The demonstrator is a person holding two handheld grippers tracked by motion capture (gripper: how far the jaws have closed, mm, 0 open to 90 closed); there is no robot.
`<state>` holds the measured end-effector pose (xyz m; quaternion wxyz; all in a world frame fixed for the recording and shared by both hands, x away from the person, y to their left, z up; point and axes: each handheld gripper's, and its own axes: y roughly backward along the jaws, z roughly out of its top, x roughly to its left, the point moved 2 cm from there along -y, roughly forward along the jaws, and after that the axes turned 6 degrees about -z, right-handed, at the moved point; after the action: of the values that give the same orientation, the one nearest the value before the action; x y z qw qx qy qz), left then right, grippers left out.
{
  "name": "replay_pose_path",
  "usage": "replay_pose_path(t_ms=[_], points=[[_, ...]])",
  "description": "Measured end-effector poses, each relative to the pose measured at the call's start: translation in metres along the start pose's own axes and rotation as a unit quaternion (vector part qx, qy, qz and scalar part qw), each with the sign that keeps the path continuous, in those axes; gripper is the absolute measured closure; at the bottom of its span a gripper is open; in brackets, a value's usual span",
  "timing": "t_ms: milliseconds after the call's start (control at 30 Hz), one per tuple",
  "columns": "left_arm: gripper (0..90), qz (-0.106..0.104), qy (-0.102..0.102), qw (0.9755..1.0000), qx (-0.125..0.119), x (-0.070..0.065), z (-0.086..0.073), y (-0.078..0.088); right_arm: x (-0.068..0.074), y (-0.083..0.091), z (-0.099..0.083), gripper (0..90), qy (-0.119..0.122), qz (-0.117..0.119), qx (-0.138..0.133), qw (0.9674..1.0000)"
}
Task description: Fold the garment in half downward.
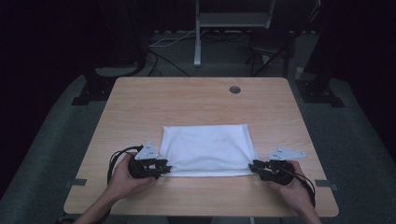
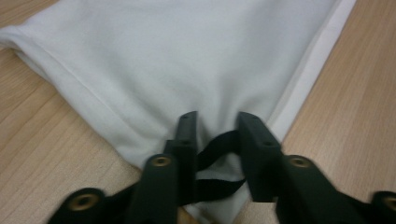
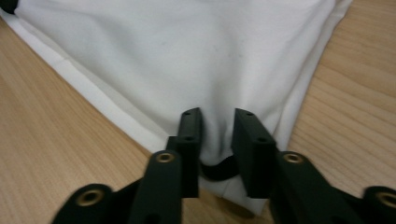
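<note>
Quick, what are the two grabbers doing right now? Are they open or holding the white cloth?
Left gripper: jaws apart, a corner of the cloth between them, not pinched.
Right gripper: jaws apart over the cloth's other near corner, not pinched.

I held the left gripper (image 1: pixel 164 169) and right gripper (image 1: pixel 253 166) low, jaws slightly parted, pointing inward.

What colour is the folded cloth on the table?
Plain white cloth, no pattern; clearest in the left gripper view.
</note>
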<state>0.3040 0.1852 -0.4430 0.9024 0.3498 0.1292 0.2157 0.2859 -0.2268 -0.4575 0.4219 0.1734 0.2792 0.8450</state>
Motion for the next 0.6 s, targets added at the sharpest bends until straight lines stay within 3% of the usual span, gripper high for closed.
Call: replay_pose_path(t_ms=[133,367,467,533,600], points=[[84.6,-0.005,0.008,1.0000,-0.002,-0.001,-0.002,0.001,0.001,0.002,0.000,85.9,0.003,0.006,0.005,1.0000],[84.5,-0.018,0.008,0.9998,-0.007,-0.007,-0.001,0.009,0.004,0.010,0.000,86.0,0.004,0.013,0.008,0.9999],[71.5,-0.031,0.019,0.9992,-0.014,-0.007,-0.003,0.011,0.003,0.008,-0.003,80.5,0.006,0.021,0.016,0.9996],[52.1,-0.022,0.044,0.9985,-0.026,-0.006,-0.003,0.017,0.004,0.009,-0.003,72.2,0.004,0.023,0.010,0.9997],[39.7,-0.012,0.060,0.9971,-0.045,-0.006,-0.004,0.026,0.002,0.013,0.000,64.2,-0.001,0.012,-0.008,0.9999]])
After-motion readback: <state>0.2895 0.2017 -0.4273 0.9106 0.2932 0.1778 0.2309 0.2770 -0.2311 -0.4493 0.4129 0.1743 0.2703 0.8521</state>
